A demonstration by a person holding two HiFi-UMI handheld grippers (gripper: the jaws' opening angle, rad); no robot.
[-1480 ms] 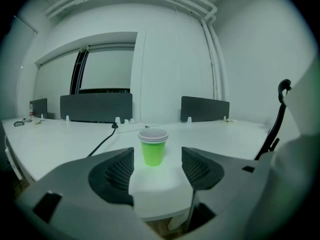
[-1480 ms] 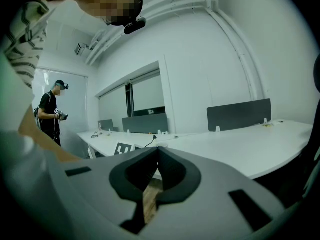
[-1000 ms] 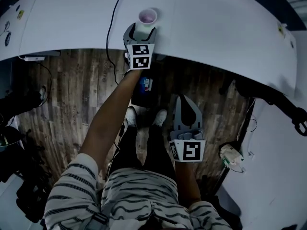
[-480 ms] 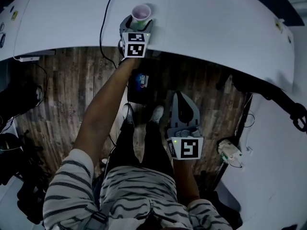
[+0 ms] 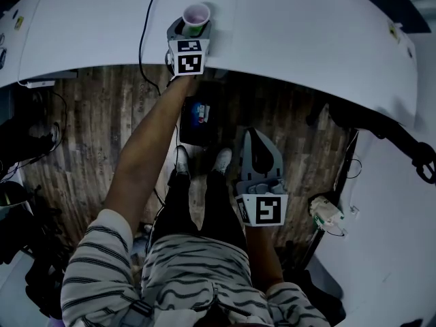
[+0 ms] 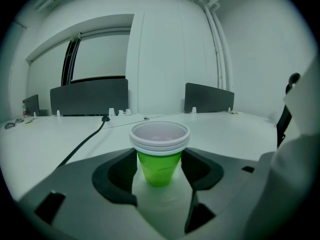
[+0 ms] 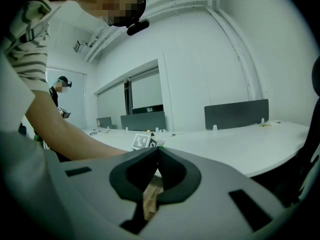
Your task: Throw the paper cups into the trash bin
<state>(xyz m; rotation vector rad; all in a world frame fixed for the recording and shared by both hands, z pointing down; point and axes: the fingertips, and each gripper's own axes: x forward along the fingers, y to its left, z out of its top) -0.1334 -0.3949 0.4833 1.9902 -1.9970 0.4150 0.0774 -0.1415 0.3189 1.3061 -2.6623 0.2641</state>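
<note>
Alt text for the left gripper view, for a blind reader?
A green paper cup stands upright on the table between the left gripper's jaws, which have just been closing but don't yet press it. A black cable lies behind.

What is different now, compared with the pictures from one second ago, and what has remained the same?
The left tongs slid forward over the white table, so the green paper cup now stands deeper between them. Their jaws have just been closing around it, but no clear squeeze shows yet. The cup stayed upright on the table. The right tongs stayed shut and empty above the wooden floor.
</note>
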